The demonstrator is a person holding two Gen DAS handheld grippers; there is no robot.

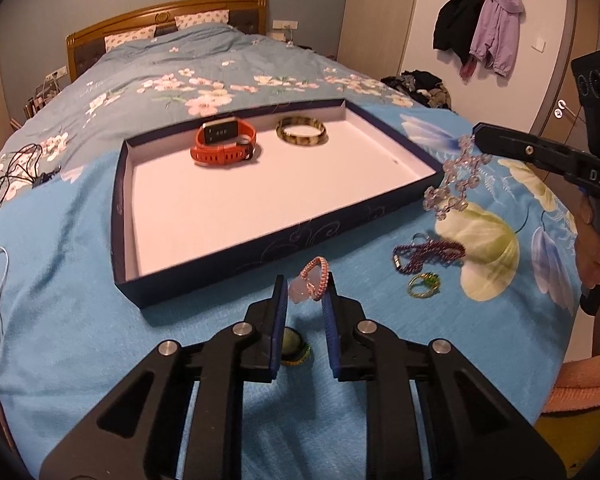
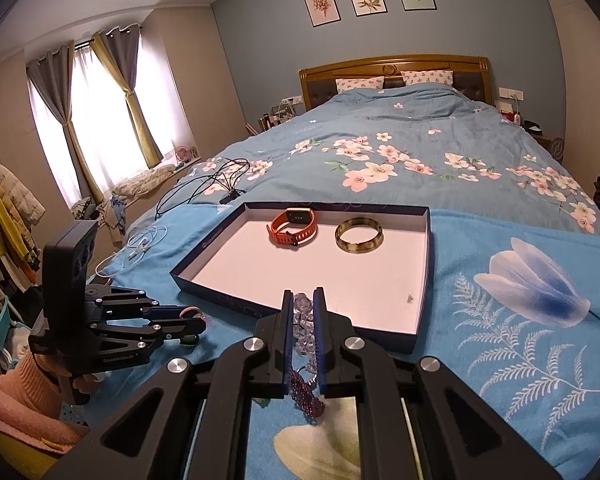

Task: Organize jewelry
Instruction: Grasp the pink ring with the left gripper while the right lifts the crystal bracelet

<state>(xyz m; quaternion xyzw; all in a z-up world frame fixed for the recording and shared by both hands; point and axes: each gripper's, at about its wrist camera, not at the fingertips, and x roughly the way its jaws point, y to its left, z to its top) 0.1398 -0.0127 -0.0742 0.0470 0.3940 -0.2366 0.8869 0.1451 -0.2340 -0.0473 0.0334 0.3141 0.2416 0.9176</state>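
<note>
Left hand-held gripper (image 1: 305, 292) clamped on pink bracelet (image 1: 314, 280), frame bottom centre. Right hand-held gripper (image 2: 302, 308) clamped on clear bead bracelet (image 2: 303, 312), lifted, probably for transfer into tray (image 2: 420, 332).

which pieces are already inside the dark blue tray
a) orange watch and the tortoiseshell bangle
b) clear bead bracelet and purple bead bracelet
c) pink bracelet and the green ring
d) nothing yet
a: the orange watch and the bangle lie side by side on the white floor of the tray, while the clear bead bracelet hangs from the right gripper and the pink bracelet sits between the fingers of the left gripper.
</note>
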